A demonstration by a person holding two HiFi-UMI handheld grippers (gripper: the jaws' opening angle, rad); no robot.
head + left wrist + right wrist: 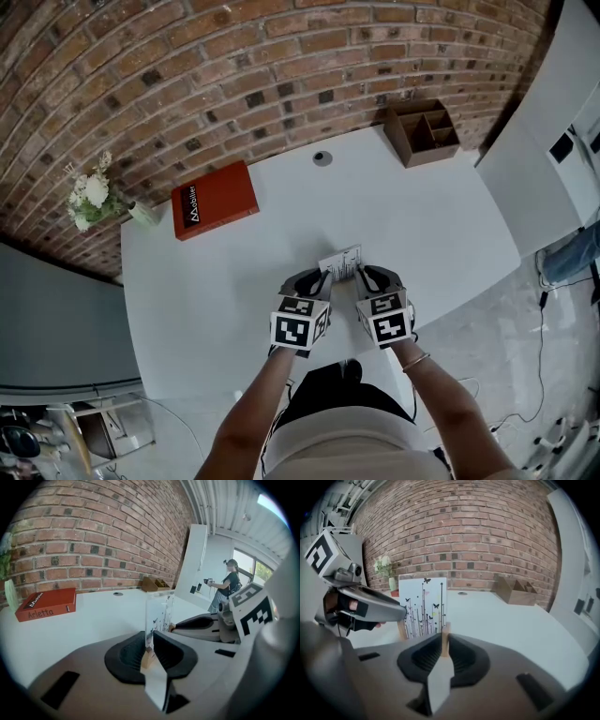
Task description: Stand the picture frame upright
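Observation:
The picture frame [340, 262], a clear panel with a print of black stems and butterflies, stands upright on the white table [216, 281] between both grippers. My left gripper [319, 279] is shut on the panel's side edge [158, 613], with a wooden foot low between the jaws. My right gripper [364, 278] is shut on the other wooden foot [445, 639] at the panel's lower corner. In the right gripper view the printed face [423, 605] is in plain sight, with the left gripper [401, 612] reaching in from the left.
A red book [214, 200] lies at the back left, next to a vase of white flowers [94, 197]. A wooden organiser box [424, 131] sits at the back right by the brick wall, and a cable hole [322, 157] lies mid-back. A person [229, 585] stands far off.

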